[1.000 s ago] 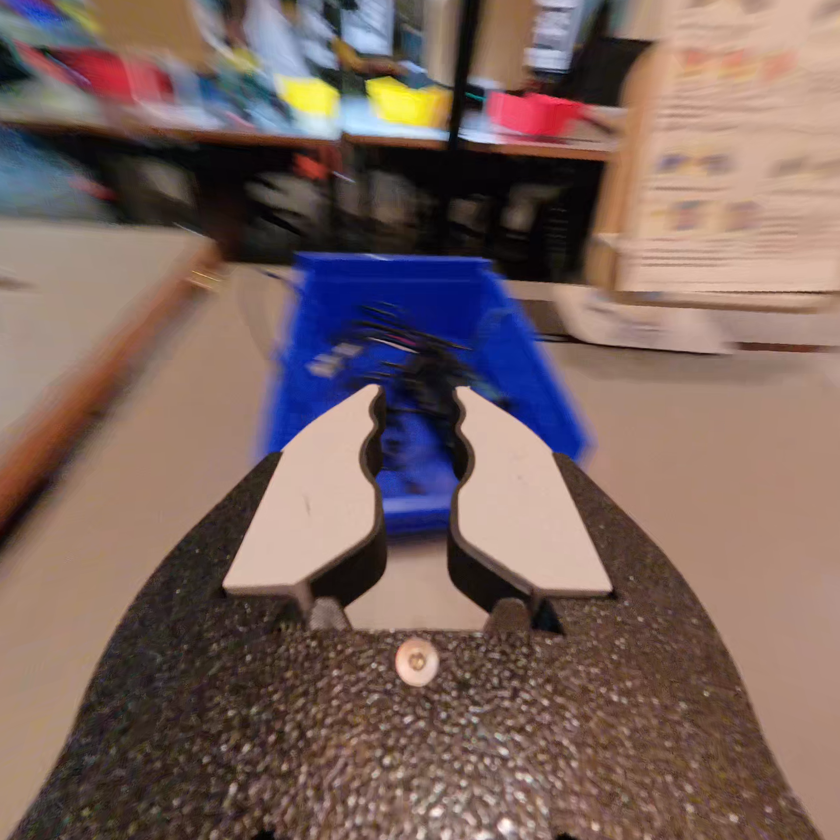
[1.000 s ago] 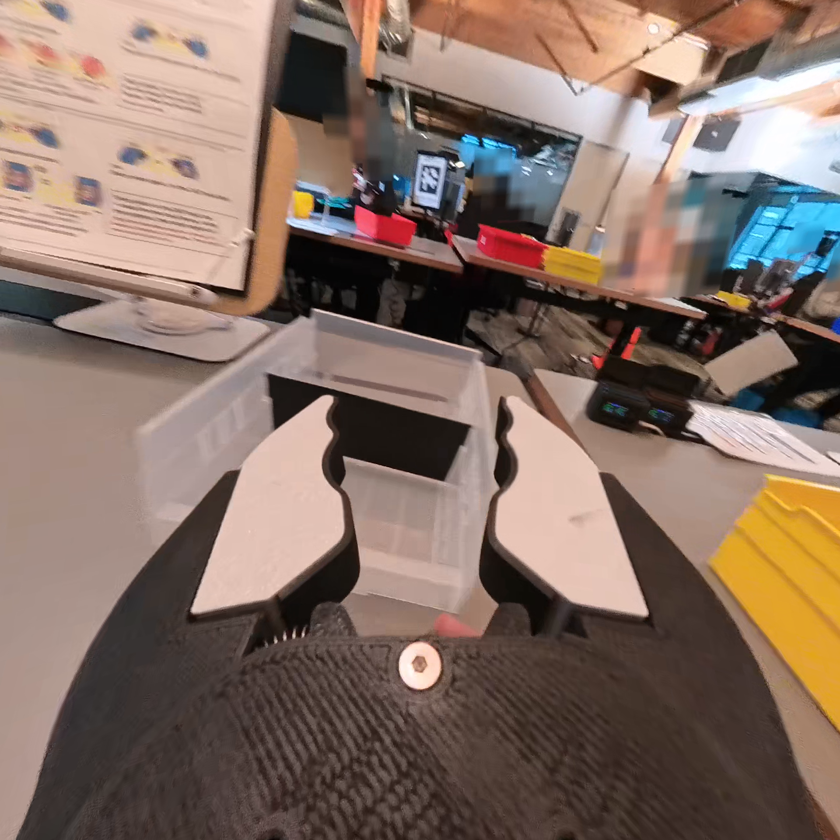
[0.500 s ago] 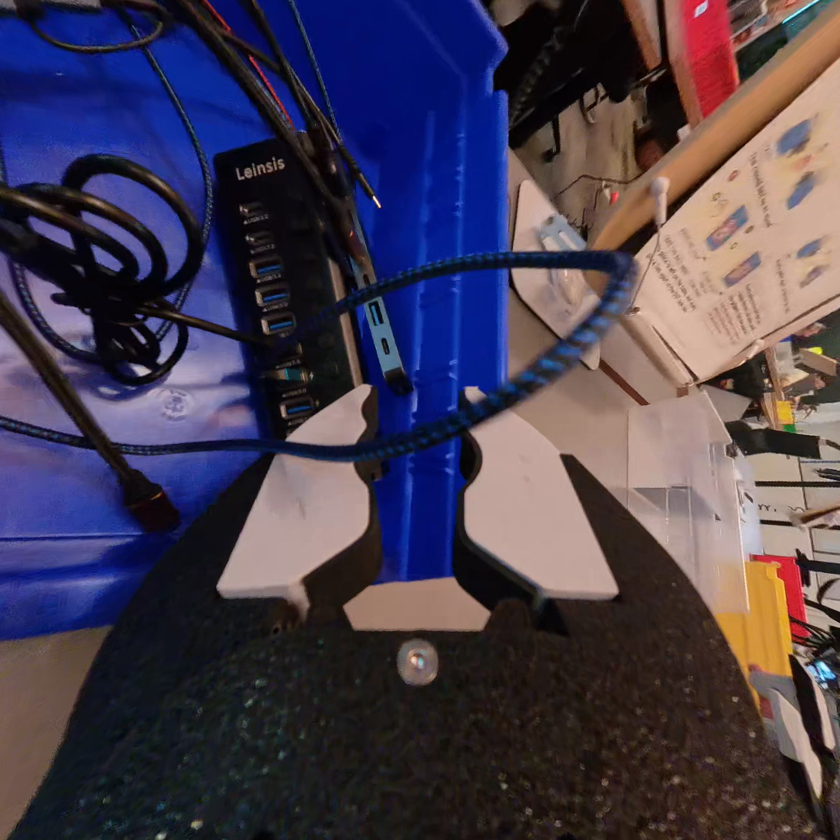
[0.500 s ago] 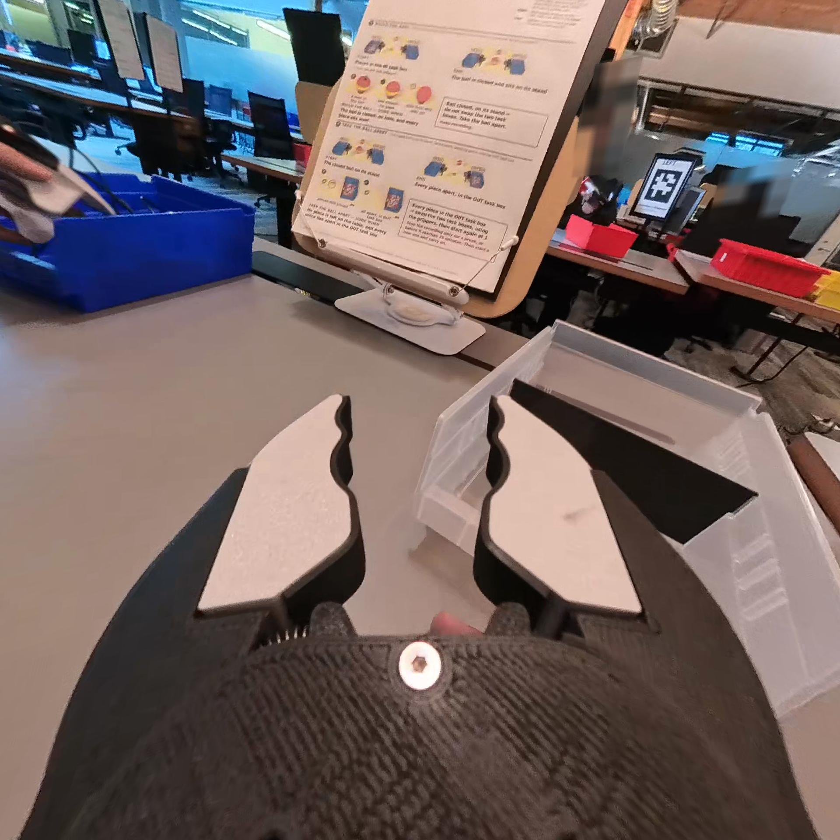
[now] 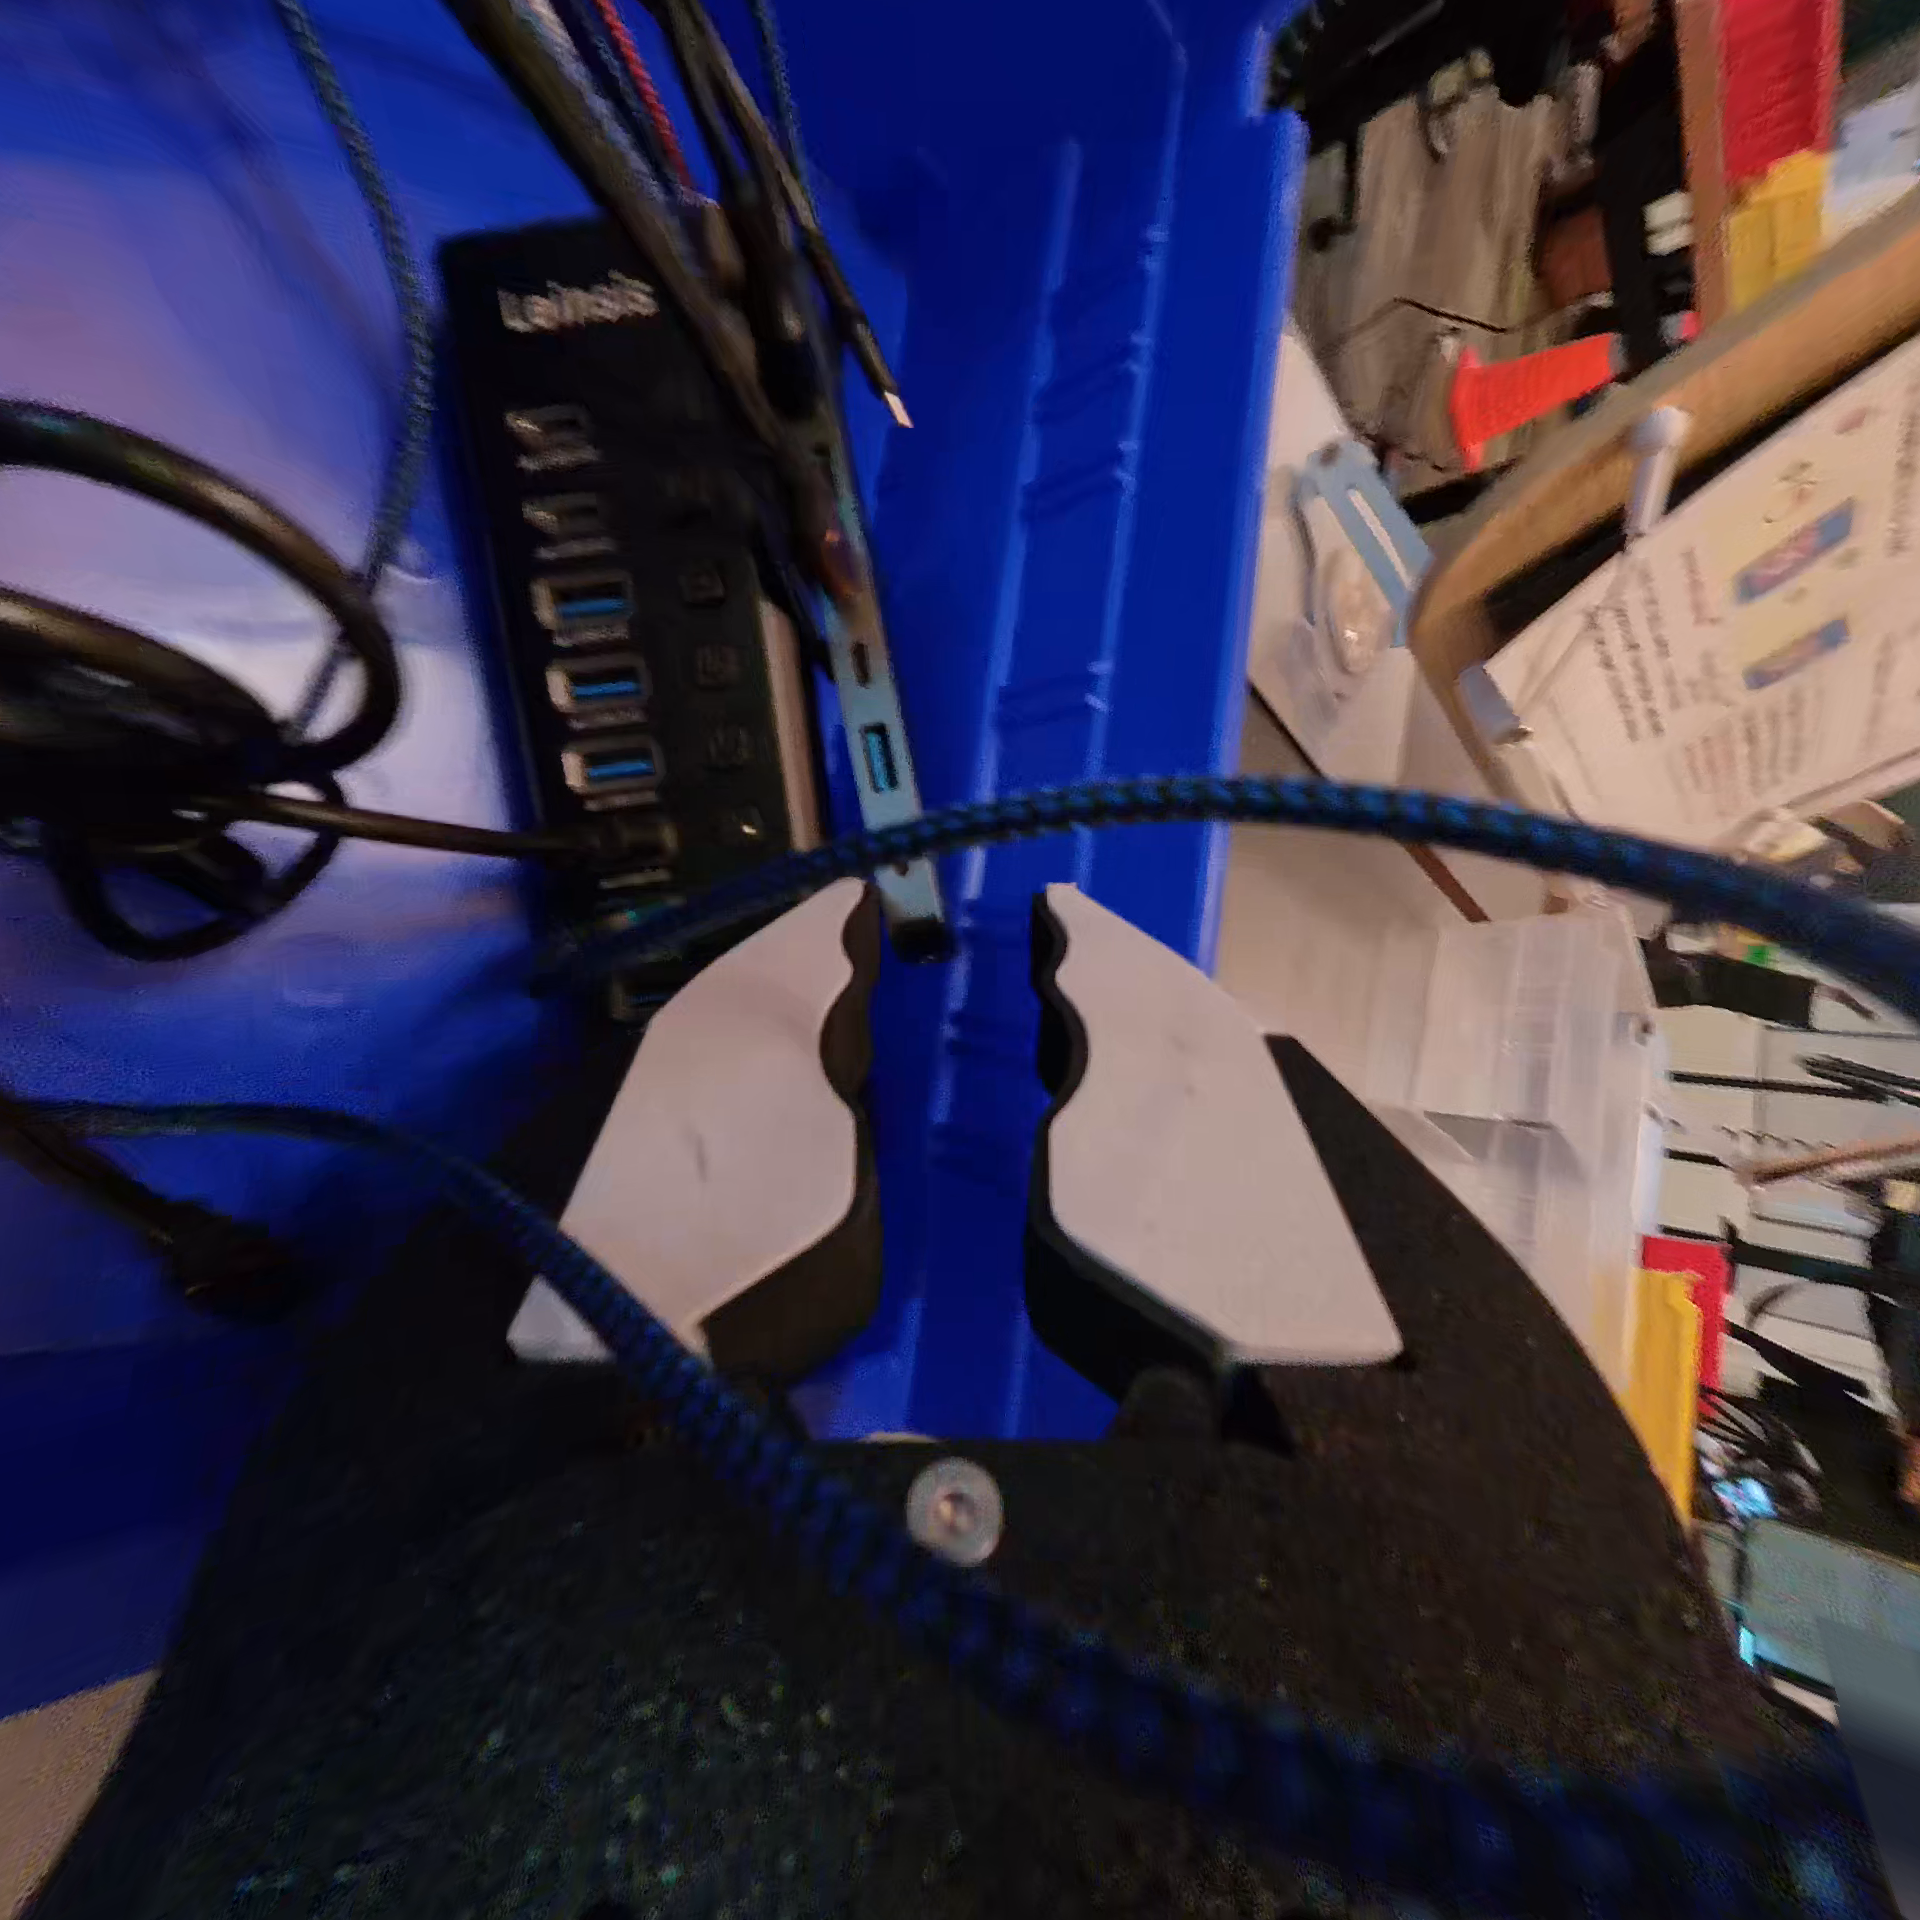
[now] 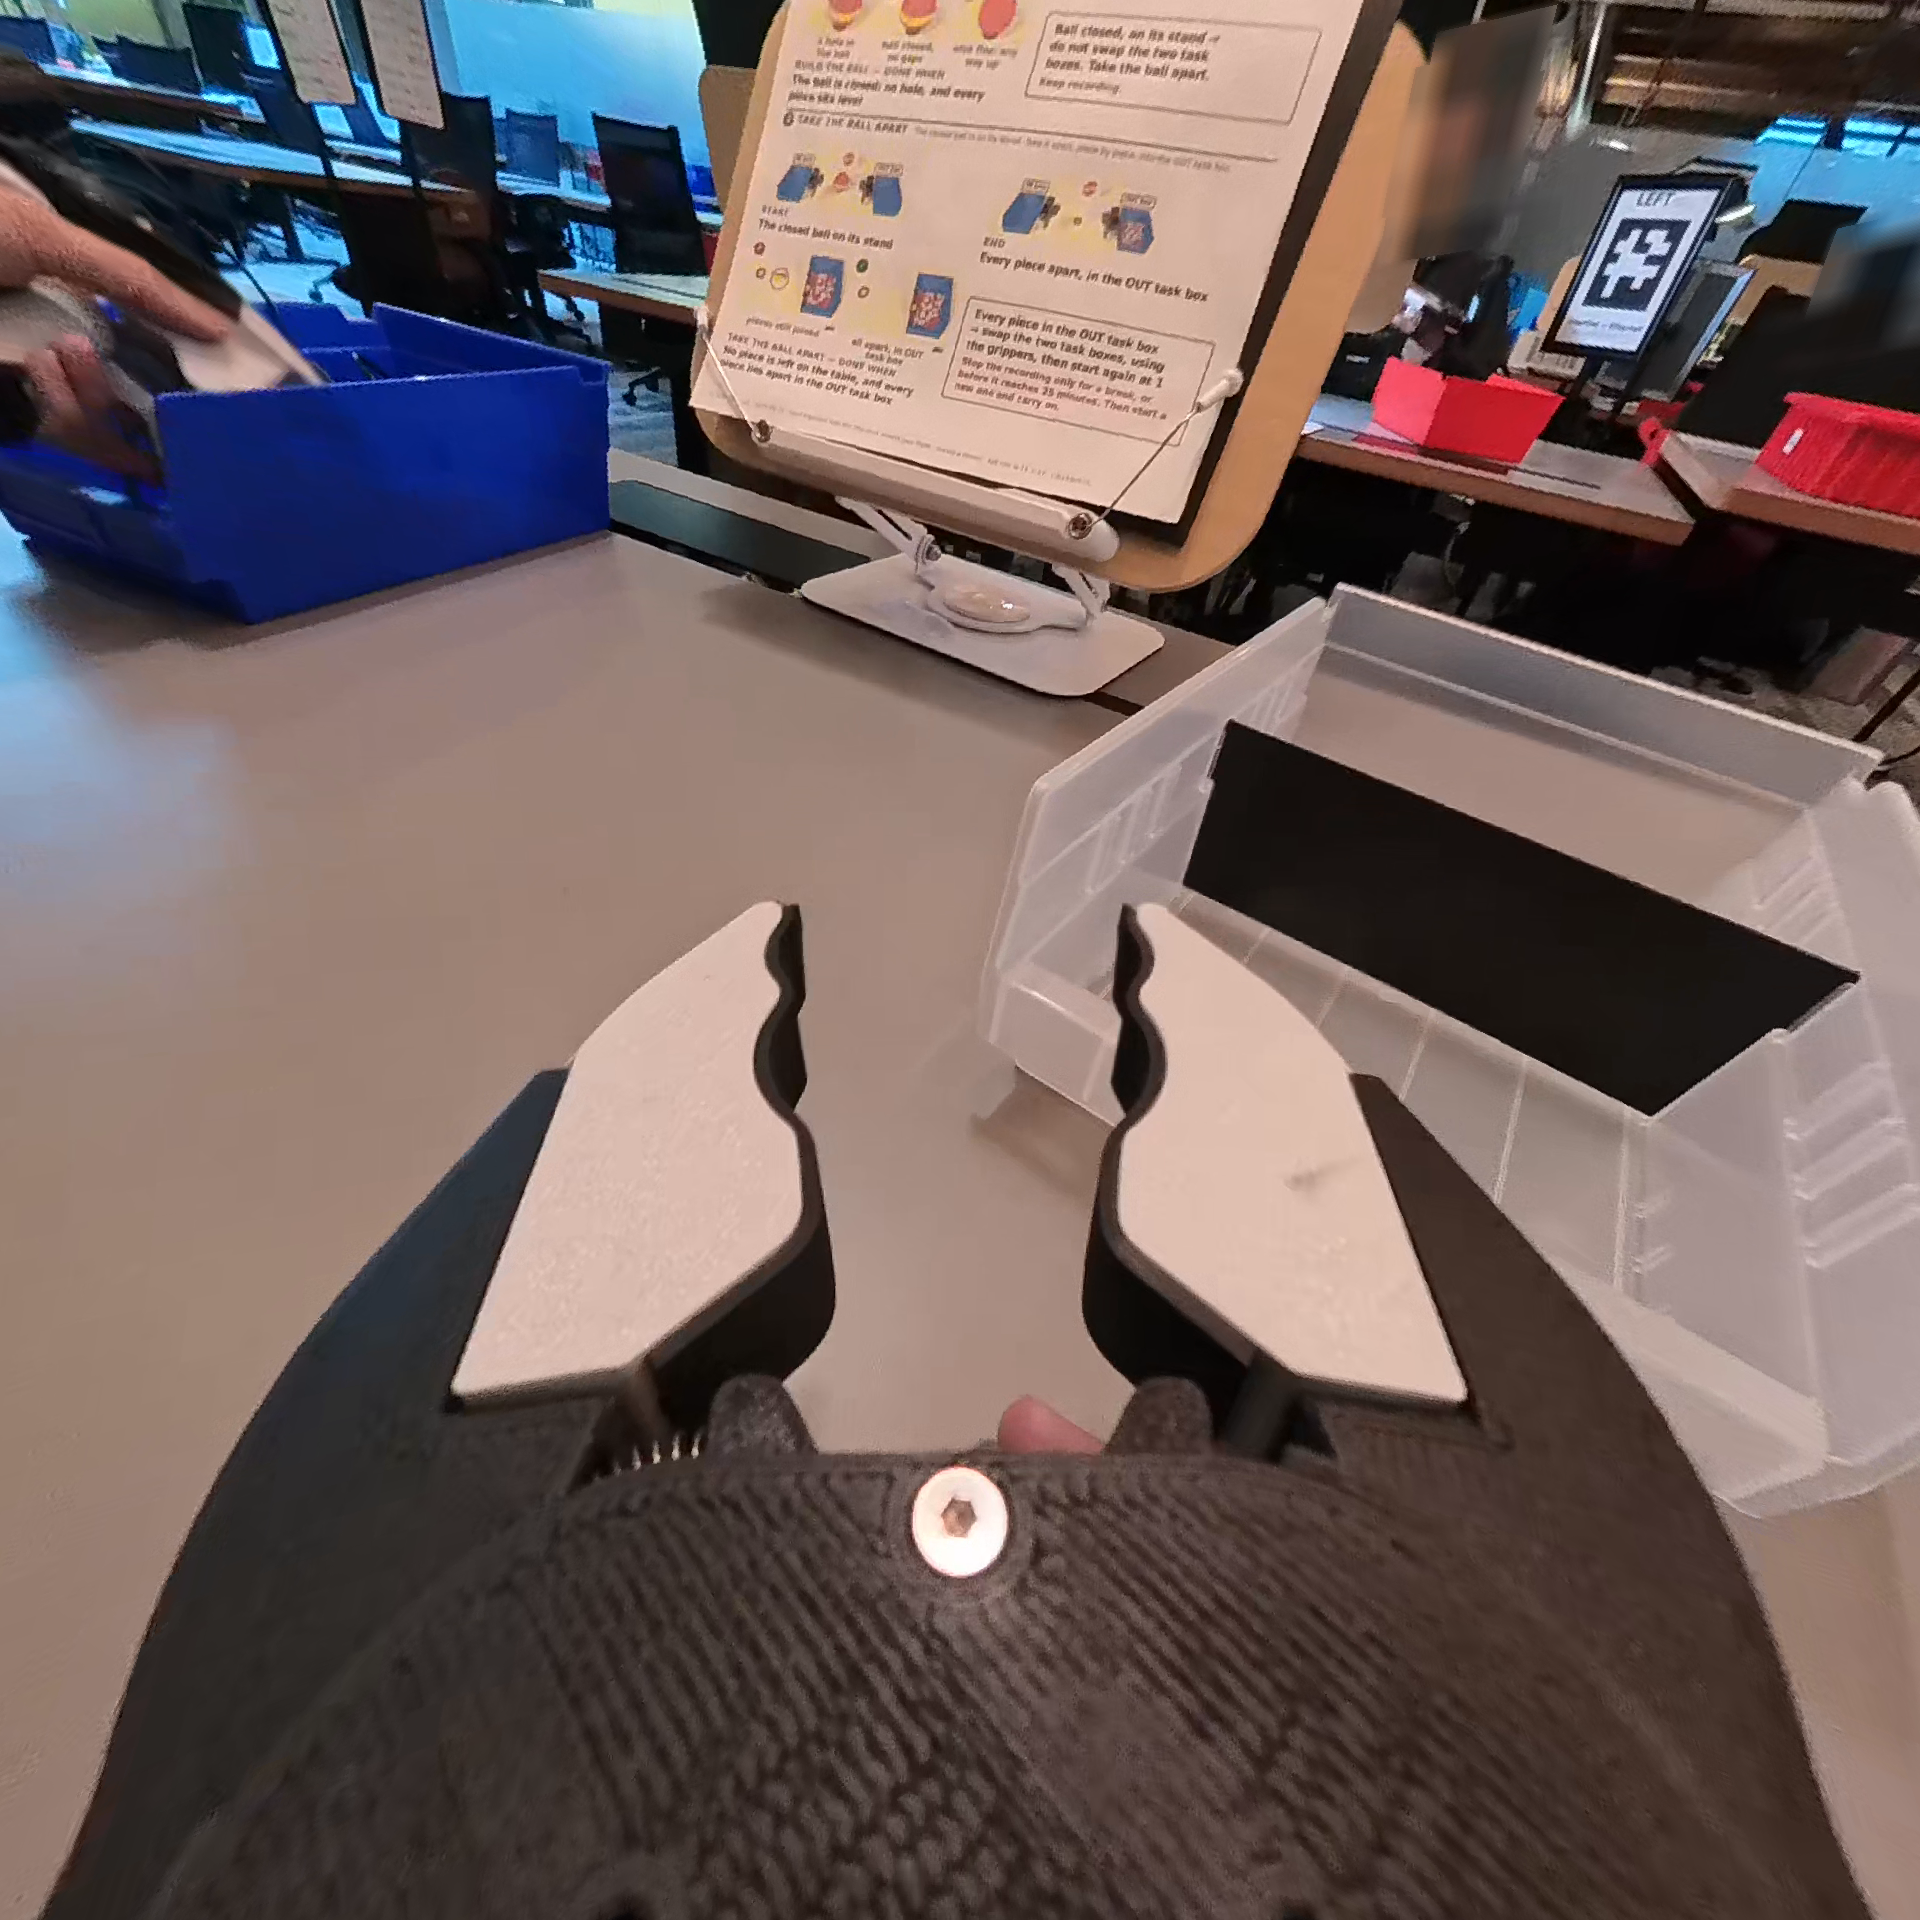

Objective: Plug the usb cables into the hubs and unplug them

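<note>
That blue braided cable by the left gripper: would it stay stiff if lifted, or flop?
The braided cable would probably flop: it already arcs loosely across the bin wall. It looks light, and may drag, since another stretch lies over the left gripper, whose jaws are open.

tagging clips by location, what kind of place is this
Probably a shared workshop or lab: rows of long wooden worktables with red plastic bins, and a printed instruction sheet on a stand by the grey table.

The blue bin (image 6: 343,499) sits on the table (image 6: 468,831), left of the document stand (image 6: 987,613). The clear bin (image 6: 1558,1039) lies right of the stand. Inside the blue bin, two hubs (image 5: 623,623) lie side by side among cables (image 5: 208,644).
</note>
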A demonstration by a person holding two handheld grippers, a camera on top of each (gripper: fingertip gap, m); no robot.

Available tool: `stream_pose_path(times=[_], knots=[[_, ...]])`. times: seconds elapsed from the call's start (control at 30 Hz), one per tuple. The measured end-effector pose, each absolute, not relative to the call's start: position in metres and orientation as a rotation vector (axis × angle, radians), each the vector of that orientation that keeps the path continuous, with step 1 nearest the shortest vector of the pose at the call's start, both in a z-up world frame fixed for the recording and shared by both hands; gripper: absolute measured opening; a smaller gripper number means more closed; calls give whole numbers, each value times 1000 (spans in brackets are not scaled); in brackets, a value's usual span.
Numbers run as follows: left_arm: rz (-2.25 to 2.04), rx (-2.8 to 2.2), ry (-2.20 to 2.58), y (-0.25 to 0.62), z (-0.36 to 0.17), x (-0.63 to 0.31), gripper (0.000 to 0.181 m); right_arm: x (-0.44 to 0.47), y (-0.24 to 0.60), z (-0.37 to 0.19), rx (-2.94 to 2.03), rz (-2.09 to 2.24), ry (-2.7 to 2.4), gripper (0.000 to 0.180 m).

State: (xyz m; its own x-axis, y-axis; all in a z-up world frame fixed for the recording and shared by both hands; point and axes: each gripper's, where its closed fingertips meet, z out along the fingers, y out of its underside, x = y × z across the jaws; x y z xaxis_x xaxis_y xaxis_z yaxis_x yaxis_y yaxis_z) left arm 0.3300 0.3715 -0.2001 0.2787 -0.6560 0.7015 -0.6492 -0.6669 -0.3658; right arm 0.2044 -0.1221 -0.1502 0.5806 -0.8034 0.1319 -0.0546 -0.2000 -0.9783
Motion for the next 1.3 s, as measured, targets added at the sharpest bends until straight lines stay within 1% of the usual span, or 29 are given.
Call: stream_pose_path(times=[0.03, 0.13, 0.27, 0.37, 0.47, 0.57, 0.63, 0.83, 0.97, 1.1, 1.17, 1.3], knots=[[-1386, -2494, 1278, 371, -197, 330, 29, 204, -122, -152, -1654, -801, 728, 58], [-1295, -2469, 1319, 373, -203, 328, 26, 204, -123, -154, -1651, -793, 735, 58], [-1304, -2479, 1320, 372, -208, 332, 15, 203, -120, -157, -1654, -772, 742, 58], [-1243, -2384, 1359, 376, -211, 334, 12, 202, -117, -158, -1667, -770, 734, 57], [-1131, -2171, 1475, 382, -208, 331, 12, 199, -111, -158, -1676, -753, 724, 57], [-1177, -1936, 1501, 385, -180, 324, 10, 195, -103, -154, -1675, -744, 693, 57], [-1133, -1791, 1508, 390, -155, 313, 10, 194, -94, -150, -1675, -720, 673, 56], [-1072, -1411, 1585, 383, -65, 264, 10, 189, -40, -118, -1670, -654, 491, 55], [-1143, -1247, 1744, 347, -22, 221, 10, 178, 18, -77, -1685, -647, 233, 54], [-1232, -1137, 1967, 292, -15, 186, 10, 176, 79, -42, -1648, -845, -86, 54], [-1316, -1109, 2087, 260, -23, 171, 10, 178, 106, -37, -1628, -1038, -233, 58], [-1517, -1074, 2296, 210, -42, 145, 10, 186, 136, -67, -1715, -1354, -497, 63]])
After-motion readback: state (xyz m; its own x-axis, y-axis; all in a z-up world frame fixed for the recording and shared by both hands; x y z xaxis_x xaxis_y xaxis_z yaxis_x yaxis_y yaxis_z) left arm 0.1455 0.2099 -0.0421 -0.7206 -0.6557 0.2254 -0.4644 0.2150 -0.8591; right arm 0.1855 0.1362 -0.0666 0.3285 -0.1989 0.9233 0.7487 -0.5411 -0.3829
